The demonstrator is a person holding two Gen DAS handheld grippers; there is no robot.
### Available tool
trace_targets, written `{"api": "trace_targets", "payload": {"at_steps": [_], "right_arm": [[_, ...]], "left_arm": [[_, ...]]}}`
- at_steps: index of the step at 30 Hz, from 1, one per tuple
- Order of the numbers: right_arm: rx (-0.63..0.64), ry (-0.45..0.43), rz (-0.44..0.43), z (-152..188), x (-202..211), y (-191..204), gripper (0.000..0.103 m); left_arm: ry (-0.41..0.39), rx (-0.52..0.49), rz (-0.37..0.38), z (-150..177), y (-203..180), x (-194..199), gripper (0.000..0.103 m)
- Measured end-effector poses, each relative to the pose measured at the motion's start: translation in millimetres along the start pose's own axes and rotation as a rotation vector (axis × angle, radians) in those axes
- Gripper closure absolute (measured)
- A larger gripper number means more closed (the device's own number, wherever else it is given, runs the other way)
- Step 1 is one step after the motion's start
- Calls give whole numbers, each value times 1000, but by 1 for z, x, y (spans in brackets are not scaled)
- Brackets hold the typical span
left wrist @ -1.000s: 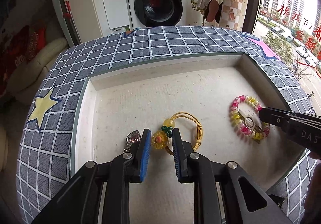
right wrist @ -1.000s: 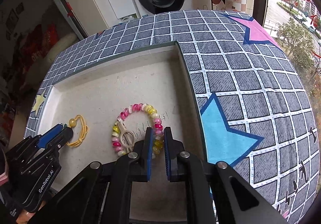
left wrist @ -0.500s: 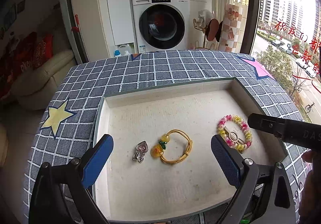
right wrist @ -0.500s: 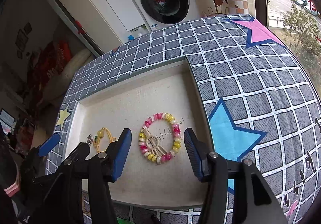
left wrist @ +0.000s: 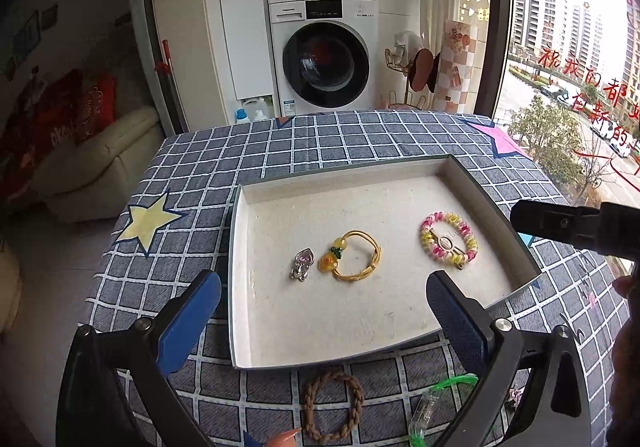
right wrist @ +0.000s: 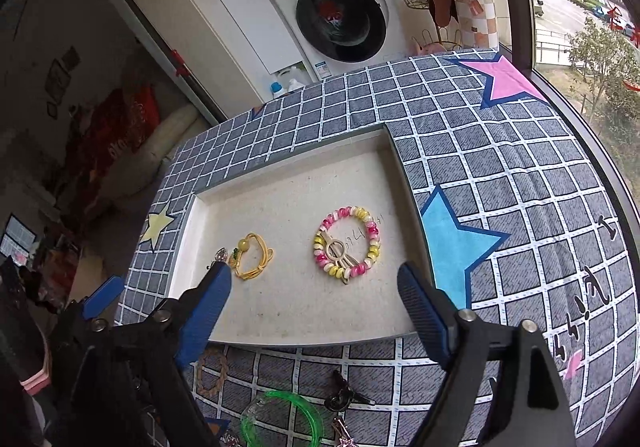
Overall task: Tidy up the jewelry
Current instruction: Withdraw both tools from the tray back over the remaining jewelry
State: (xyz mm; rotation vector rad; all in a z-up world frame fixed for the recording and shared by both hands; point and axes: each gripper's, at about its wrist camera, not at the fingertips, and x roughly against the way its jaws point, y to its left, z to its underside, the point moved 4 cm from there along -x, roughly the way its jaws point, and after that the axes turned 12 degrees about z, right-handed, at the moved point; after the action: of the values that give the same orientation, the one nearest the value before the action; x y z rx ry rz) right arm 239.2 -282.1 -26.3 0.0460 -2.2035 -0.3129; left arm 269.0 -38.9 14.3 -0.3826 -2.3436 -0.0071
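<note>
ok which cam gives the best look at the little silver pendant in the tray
The left wrist view. There the silver pendant lies fully exposed on the tray floor, just left of the yellow hair tie. In the right wrist view only the pendant's top peeks out, the rest hidden behind the right gripper's near finger.

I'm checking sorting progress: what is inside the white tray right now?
Inside the white tray lie a silver charm, a yellow cord bracelet with a pineapple bead, and a pink-and-yellow beaded bracelet over a beige clip. The left finger of the right gripper hides one near corner.
</note>
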Motion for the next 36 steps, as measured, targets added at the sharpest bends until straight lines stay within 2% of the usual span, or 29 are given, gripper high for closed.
{"api": "trace_targets", "payload": {"at_steps": [2,4,7,15,17,22,28,32,36], "right_arm": [[7,-21,2,1,11,0,12],[24,-54,22,3,24,1,0],[60,-92,36,8,42,6,0],[144,-85,65,34,78,10,0],[147,-77,62,42,83,8,0],[171,-46,81,68,87,0,0],[230,-2,149,103,81,-8,0],[247,38,173,124,71,-15,0],[276,74,209,140,59,-17,0]], "left_arm": [[-4,1,-5,4,2,9,0],[-7,1,-3,9,3,17,0],[-15,-5,-9,18,5,31,0],[15,14,-9,61,20,53,0],[43,30,24,73,21,54,0],[77,39,72,103,11,61,0],[129,37,104,140,-10,58,0],[160,63,121,155,-20,53,0],[171,62,106,161,-25,48,0]]}}
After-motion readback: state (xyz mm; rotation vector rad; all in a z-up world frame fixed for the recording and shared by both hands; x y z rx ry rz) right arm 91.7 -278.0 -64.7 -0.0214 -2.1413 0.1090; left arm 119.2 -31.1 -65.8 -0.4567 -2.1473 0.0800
